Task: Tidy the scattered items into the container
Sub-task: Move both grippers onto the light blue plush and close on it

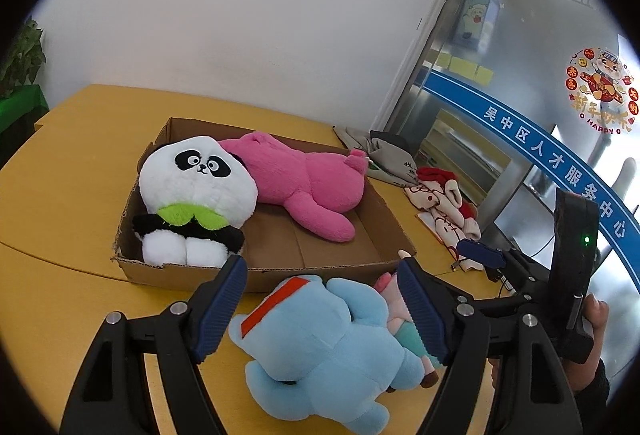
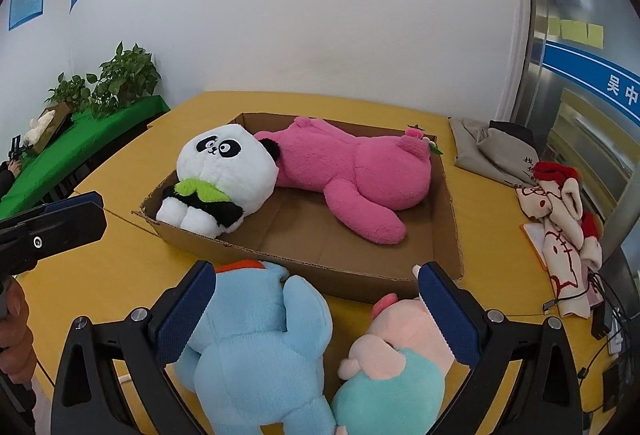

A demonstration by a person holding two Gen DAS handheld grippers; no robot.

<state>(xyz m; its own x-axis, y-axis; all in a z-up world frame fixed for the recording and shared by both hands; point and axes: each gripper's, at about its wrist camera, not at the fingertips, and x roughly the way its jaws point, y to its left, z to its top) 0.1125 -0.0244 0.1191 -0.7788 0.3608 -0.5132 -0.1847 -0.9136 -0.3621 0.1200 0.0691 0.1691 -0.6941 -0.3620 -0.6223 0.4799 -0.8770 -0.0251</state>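
Both the left gripper [image 1: 322, 309] and right gripper [image 2: 316, 309] hang with jaws wide apart over the blue plush [image 1: 320, 347], beside the door sticker [image 1: 600, 93] reading "HAPPY".

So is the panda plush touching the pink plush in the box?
Touching. The right wrist view shows the panda plush with its head pressed against the pink plush; no gap.

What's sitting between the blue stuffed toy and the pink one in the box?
The near wall of the cardboard box, then bare box floor. The right wrist view shows it best, between the blue plush and pink plush.
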